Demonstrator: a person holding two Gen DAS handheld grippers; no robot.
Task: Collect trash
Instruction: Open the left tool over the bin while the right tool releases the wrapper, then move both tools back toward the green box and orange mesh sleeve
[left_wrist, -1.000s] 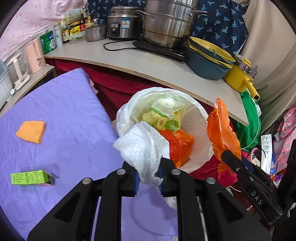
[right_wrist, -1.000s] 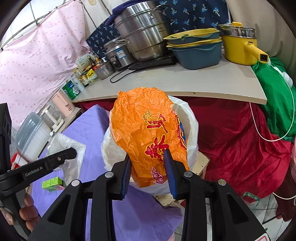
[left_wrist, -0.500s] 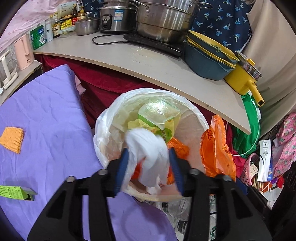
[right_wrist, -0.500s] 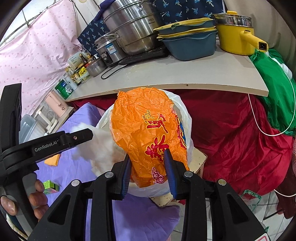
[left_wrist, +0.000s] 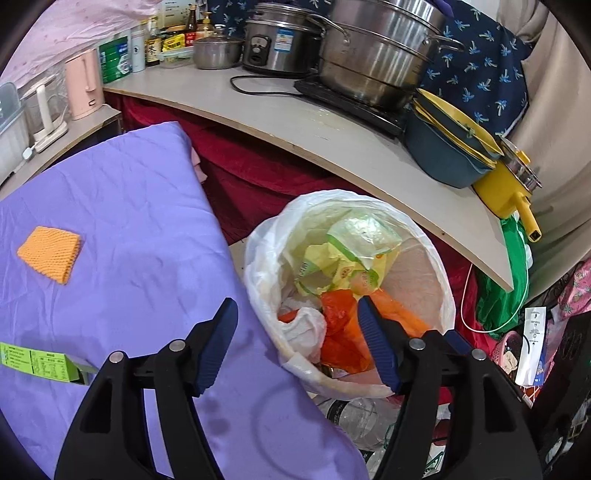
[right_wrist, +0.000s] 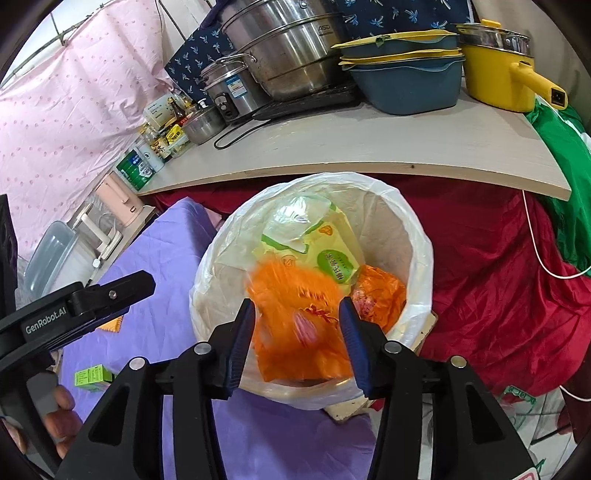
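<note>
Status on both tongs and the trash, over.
Left tongs open, empty. Right tongs open, orange bag dropping, blurred, into bin. White tissue inside. Green box, orange pad remain on purple sheet.

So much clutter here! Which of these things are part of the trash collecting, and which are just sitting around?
Part of the job:
- bin with white liner
- orange bag, blurred, dropping between the open right gripper fingers
- white tissue in the bin
- open left gripper
- green box and orange mesh on the purple cloth, likely next

Just lying about:
- steel pots
- yellow pot
- pink kettle
</note>
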